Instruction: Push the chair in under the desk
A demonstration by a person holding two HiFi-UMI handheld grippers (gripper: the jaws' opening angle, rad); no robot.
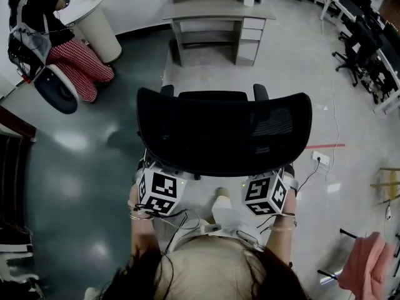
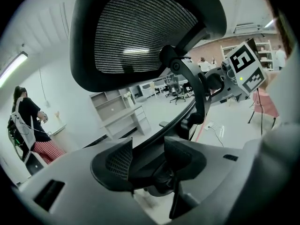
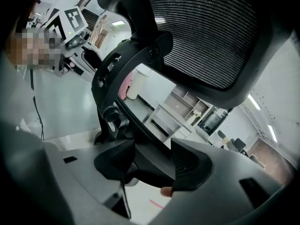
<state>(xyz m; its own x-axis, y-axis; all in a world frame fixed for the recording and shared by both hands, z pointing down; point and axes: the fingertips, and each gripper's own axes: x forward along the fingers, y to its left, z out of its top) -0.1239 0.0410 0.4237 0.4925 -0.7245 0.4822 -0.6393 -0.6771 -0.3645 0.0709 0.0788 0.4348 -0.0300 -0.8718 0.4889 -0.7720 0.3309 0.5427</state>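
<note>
While the desk (image 1: 215, 11) sits straight ahead across the floor (image 1: 206, 74), the chair (image 1: 222, 133) stands well apart from it.
Left gripper (image 2: 147, 159) and right gripper (image 3: 152, 162) each clamp its back frame (image 2: 187, 111), side by side; the push looks dead forward.

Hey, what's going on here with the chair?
A person stands behind a black mesh office chair, with the left gripper and the right gripper each clamped on its back frame. The chair faces the grey desk, but floor lies between them, so it is not under the desk yet.
</note>
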